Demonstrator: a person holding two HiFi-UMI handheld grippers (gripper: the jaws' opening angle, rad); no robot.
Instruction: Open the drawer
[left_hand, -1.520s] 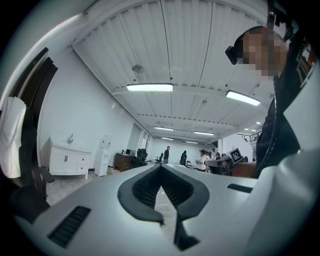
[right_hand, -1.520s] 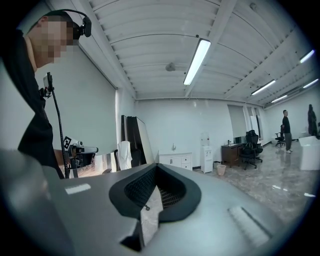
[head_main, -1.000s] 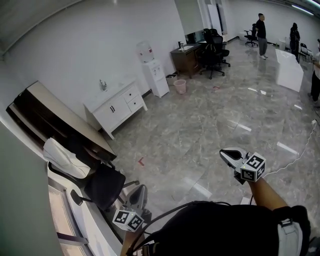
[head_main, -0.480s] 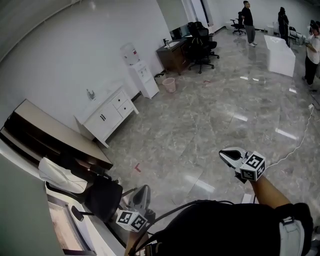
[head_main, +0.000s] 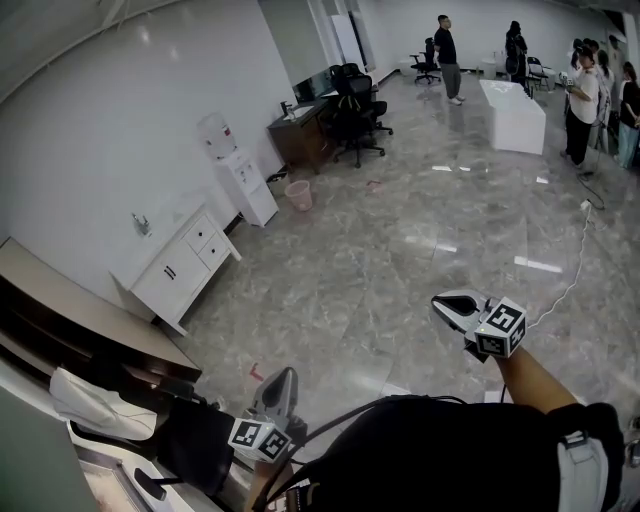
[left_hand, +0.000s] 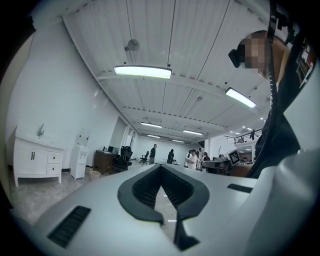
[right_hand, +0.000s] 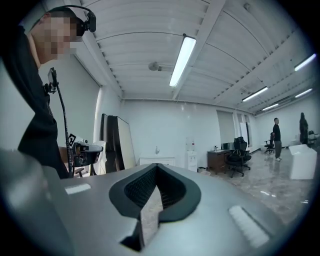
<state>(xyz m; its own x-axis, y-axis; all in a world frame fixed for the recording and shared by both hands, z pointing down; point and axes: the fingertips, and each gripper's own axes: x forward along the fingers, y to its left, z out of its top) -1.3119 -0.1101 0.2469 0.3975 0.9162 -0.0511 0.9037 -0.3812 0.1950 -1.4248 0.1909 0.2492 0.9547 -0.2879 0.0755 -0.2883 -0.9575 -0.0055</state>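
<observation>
Head view: the white cabinet is standing against the wall. Its drawer is sitting closed at the end nearer the water dispenser. The left gripper and right gripper are hovering well apart from the cabinet over the glossy grey marble floor, their cubes showing black-and-white square markers.

Left gripper view: the jaws are pressing together on nothing. The cabinet is showing at the far left, and people are gathering far beyond it under strip lights.

Right gripper view: the jaws are meeting, empty. The cabinet is peeking just above them, with a tall dark panel leaning beside it.
</observation>
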